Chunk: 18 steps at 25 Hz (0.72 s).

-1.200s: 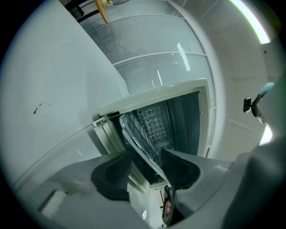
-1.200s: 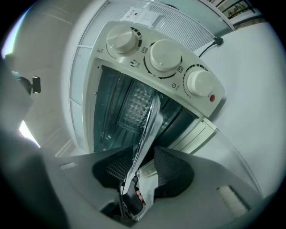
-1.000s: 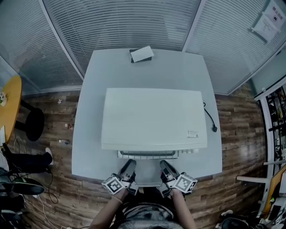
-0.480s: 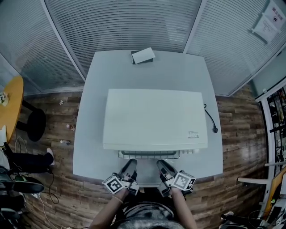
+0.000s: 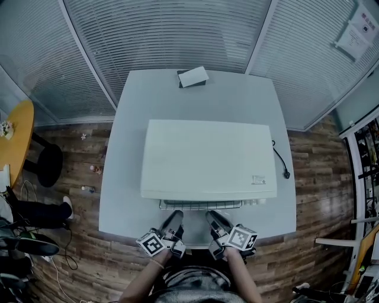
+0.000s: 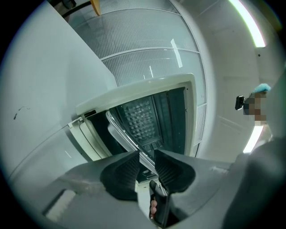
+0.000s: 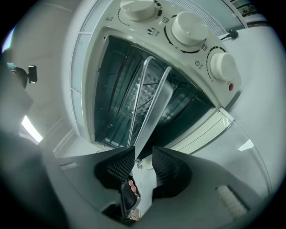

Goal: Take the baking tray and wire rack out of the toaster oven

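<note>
Left tool [image 6: 147, 163] closing, right tool [image 7: 143, 159] opening, both loose astride baking tray [image 7: 155, 106], wire rack [image 5: 195, 205] alongside, oven door [image 7: 199, 133] down.

White box [image 5: 192, 76] sits on the grey table [image 5: 127, 154]

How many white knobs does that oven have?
3 knobs in a row beside the opening: one at the top edge, one midway, one by the red light. Others may be cut off.

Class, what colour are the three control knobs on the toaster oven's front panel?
White, like the toaster oven body. The right gripper view shows the knobs best.
</note>
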Each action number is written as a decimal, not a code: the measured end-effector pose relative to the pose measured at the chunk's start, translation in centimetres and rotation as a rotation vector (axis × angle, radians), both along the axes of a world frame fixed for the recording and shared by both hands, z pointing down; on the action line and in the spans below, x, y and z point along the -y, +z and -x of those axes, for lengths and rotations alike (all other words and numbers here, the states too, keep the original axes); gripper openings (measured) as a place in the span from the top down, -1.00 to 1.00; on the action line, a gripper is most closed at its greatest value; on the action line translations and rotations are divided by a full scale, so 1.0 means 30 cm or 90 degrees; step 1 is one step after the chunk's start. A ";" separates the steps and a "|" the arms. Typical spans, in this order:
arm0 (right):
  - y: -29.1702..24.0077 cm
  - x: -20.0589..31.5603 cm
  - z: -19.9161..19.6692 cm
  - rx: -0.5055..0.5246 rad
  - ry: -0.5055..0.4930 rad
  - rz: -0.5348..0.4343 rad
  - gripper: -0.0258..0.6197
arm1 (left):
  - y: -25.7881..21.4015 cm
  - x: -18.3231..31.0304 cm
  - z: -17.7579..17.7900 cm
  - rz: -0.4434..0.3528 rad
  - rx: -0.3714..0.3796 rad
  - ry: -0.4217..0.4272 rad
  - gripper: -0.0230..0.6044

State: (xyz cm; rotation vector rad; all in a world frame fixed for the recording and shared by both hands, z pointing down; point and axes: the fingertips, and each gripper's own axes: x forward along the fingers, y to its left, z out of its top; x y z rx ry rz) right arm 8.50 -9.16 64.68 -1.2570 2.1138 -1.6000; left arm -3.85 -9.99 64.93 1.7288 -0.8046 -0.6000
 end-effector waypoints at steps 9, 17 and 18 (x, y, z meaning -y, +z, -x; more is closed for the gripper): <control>-0.005 0.029 -0.009 -0.053 0.014 -0.014 0.48 | -0.023 -0.003 0.006 -0.006 0.000 0.016 0.56; -0.021 0.063 -0.049 -0.054 0.069 -0.030 0.50 | -0.028 0.014 0.014 -0.019 0.005 0.011 0.59; -0.036 0.068 -0.047 -0.032 0.073 -0.037 0.47 | -0.034 0.019 0.016 -0.023 0.006 0.009 0.59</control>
